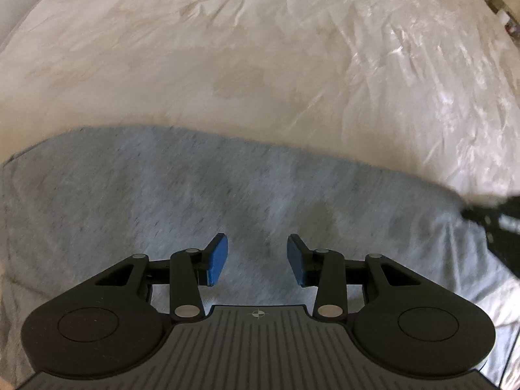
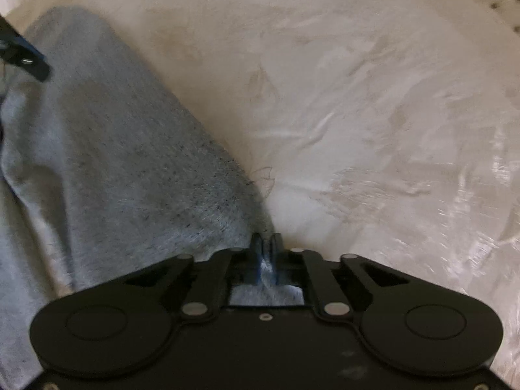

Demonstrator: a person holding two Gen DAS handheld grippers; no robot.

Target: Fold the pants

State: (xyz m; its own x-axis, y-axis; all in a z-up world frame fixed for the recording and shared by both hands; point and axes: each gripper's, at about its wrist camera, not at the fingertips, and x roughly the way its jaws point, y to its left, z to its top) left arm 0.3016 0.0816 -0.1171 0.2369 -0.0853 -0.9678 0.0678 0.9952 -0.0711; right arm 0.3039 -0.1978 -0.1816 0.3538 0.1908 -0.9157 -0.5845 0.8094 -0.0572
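Grey heathered pants (image 1: 201, 201) lie spread on a white bed cover. My left gripper (image 1: 256, 256) is open, its blue pads (image 1: 217, 258) apart just above the grey fabric, holding nothing. My right gripper (image 2: 267, 243) is shut on an edge of the pants (image 2: 107, 162), with grey cloth pinched between its fingers. The right gripper shows as a dark shape at the right edge of the left wrist view (image 1: 497, 227). Part of the left gripper shows at the upper left of the right wrist view (image 2: 22, 55).
The wrinkled white bed cover (image 1: 260, 48) stretches beyond the pants in both views (image 2: 373, 113). A perforated white surface (image 2: 497, 3) is at the far upper right. Room items (image 1: 502, 3) show past the bed's far right corner.
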